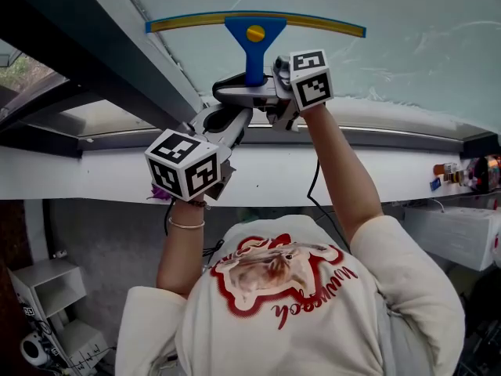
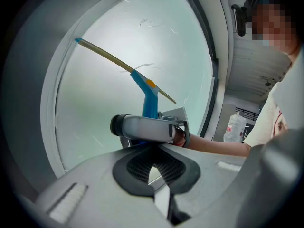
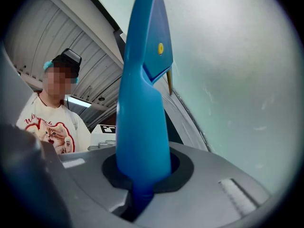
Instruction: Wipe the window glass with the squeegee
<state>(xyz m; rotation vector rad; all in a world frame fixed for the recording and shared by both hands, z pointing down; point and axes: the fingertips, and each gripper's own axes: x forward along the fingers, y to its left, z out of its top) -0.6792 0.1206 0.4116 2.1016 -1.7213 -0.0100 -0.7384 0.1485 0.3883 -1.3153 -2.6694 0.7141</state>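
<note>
My R tongs [image 3: 142, 177] pinch the squeegee [image 1: 255, 30] handle, its end hidden btwn them; blade against glass [image 1: 423, 61]. L tongs [image 2: 154, 174] pressed together, empty.

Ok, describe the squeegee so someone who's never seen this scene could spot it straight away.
Look at the big pale window glass in its dark frame. Against it lies the squeegee, handle clamped in the right gripper. It is the only bright blue thing there: a T with a long yellow-edged blade and a yellow dot.
</note>
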